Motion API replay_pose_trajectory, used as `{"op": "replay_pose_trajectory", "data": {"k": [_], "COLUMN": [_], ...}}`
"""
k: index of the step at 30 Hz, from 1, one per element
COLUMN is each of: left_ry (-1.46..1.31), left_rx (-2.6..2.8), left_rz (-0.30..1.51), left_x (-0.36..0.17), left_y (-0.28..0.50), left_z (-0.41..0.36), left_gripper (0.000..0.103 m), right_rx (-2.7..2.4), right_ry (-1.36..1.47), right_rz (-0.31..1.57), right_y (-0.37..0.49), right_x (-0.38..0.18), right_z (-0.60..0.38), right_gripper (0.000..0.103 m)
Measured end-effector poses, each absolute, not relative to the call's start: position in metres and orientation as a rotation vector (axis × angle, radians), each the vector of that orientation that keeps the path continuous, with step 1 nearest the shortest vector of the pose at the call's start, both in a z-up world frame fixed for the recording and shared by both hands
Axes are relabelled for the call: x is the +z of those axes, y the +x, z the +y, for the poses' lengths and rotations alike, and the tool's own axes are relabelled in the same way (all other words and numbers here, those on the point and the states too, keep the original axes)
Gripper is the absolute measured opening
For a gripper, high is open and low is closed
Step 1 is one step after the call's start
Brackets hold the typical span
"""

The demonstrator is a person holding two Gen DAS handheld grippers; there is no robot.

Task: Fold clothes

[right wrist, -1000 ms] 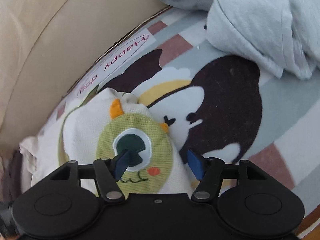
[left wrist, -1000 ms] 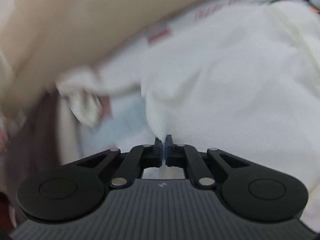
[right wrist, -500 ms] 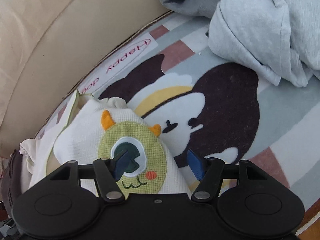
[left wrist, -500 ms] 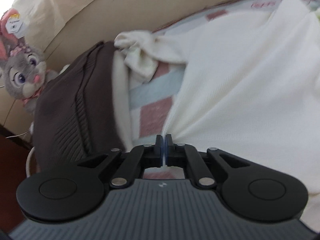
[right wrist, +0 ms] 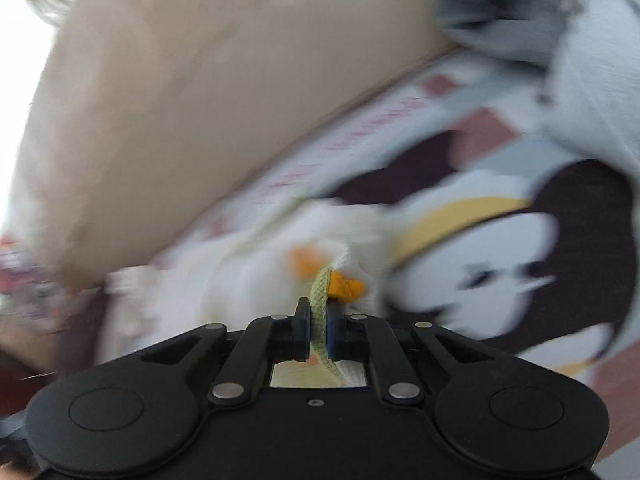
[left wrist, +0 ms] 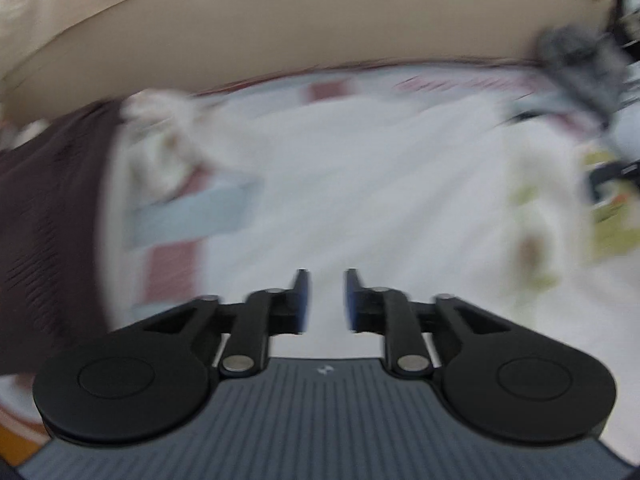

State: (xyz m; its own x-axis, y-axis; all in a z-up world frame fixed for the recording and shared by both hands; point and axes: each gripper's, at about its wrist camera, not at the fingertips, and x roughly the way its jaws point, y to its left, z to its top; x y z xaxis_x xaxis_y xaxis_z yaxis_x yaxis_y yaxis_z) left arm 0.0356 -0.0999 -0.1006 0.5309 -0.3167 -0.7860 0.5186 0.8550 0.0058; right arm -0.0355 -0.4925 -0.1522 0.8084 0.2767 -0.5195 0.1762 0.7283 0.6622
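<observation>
On the blanket [left wrist: 224, 208], the white top [left wrist: 360, 200] lies spread below the left gripper [left wrist: 323, 296], which points steeply down at it. Its jaws are opening and stand a little apart, with nothing pinched between them; white cloth shows through the gap, lying beneath the tips rather than held. At 9 o'clock of the left view a brown knit [left wrist: 44, 232] lies at the blanket's edge, and at 12 the beige sofa back [left wrist: 320, 20] fills the top. Everything outside the gripper is smeared by motion. At 3 o'clock, green and orange patches mark the top's appliqué. The right gripper [right wrist: 319, 320] points less steeply, tilted toward the sofa back [right wrist: 200, 80], and its jaws are closing; a folded ridge of green waffle fabric [right wrist: 320, 296] is already clamped between the pads, with an orange horn just beside it at 1 o'clock. White cloth trails from the grip toward 10 o'clock. A grey garment [right wrist: 580, 60] lies heaped at 1 o'clock, well apart, on the dog-print blanket [right wrist: 560, 220].
</observation>
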Motion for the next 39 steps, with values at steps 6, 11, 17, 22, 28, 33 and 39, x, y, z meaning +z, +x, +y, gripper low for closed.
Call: {"op": "replay_pose_trajectory", "data": {"k": [6,11,17,22,28,33,39], "left_ry": [0.158,0.2,0.195,0.37,0.319,0.22,0.054], "left_rx": [-0.777,-0.806,-0.819,-0.805,-0.62,-0.479,-0.329], "left_rz": [0.862,0.861,0.958,0.896,0.813,0.93,0.969], "left_x": [-0.084,-0.085,-0.109,-0.13,-0.113,-0.136,-0.151], "left_y": [0.018,0.005,0.015,0.004,0.007,0.04,0.052], "left_z": [-0.161,-0.186,-0.19,-0.199,-0.164,-0.128,-0.086], "left_gripper": [0.047,0.05,0.073,0.013,0.007,0.007,0.007], "right_rx": [0.356,0.43,0.53,0.551,0.565,0.525,0.502], "right_ry": [0.865,0.808,0.715,0.782,0.82,0.808,0.823], "right_rz": [0.71,0.888,0.961,1.033,1.016,1.074,1.012], "right_y": [-0.058,-0.062,-0.059,-0.055,-0.053,-0.049,-0.045], "right_x": [-0.144,-0.169,-0.176,-0.182,-0.178,-0.181,-0.161], "right_z": [-0.417,-0.367,-0.337,-0.34,-0.346,-0.344,-0.367], "right_gripper": [0.01,0.01,0.01,0.01,0.014,0.043,0.044]}}
